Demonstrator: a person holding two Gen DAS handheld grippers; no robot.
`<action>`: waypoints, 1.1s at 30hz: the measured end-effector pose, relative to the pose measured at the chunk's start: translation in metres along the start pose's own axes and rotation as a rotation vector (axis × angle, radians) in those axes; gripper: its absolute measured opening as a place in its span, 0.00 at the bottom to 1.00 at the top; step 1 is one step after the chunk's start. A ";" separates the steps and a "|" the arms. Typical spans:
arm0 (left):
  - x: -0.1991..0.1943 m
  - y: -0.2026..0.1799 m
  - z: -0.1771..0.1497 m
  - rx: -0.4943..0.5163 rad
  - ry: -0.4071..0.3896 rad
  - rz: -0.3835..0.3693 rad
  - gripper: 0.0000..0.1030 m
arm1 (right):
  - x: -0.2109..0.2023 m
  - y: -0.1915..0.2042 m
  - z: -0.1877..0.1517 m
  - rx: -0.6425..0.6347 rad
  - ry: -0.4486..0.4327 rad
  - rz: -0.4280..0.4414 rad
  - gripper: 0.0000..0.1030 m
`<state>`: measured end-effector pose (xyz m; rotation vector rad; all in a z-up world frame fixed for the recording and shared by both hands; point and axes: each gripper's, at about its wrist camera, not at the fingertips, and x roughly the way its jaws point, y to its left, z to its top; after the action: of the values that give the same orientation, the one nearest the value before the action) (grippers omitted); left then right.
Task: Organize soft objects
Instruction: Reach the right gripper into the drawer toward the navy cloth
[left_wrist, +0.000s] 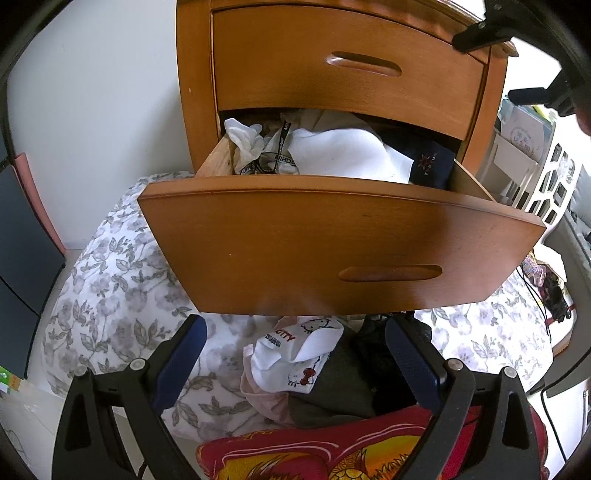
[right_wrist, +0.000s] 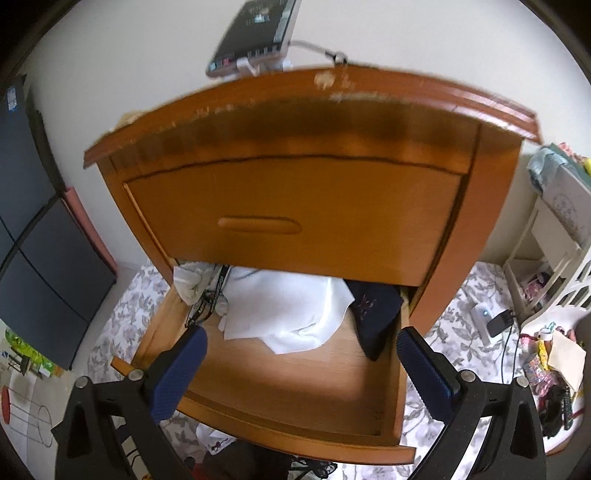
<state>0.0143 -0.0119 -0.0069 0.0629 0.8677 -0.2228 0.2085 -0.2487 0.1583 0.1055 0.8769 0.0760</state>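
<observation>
White cloth (right_wrist: 291, 314) in drawer (right_wrist: 280, 384), ahead of right fingers (right_wrist: 184, 363), untouched.

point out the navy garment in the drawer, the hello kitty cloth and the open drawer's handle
navy garment (right_wrist: 375, 314), right wrist view, middle of the dark fabric
hello kitty cloth (left_wrist: 291, 354), left wrist view, white printed part
open drawer's handle (left_wrist: 390, 273), left wrist view, centre of the recessed grip

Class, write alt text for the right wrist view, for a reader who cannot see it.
An open gripper hovers over the pulled-out lower drawer of a wooden nightstand. At the drawer's back lie a white cloth and a dark navy garment; its front is bare wood.
</observation>
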 end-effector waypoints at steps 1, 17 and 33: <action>0.000 0.000 0.000 -0.001 0.001 -0.002 0.95 | 0.004 0.000 0.000 0.000 0.008 0.000 1.00; 0.001 0.003 0.000 -0.014 0.008 -0.022 0.95 | 0.098 -0.020 -0.023 0.018 0.255 -0.076 1.00; 0.004 0.003 0.000 -0.021 0.020 -0.042 0.95 | 0.143 0.010 -0.030 -0.059 0.345 -0.041 0.92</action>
<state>0.0176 -0.0093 -0.0106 0.0277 0.8917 -0.2533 0.2766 -0.2216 0.0315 0.0185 1.2195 0.0827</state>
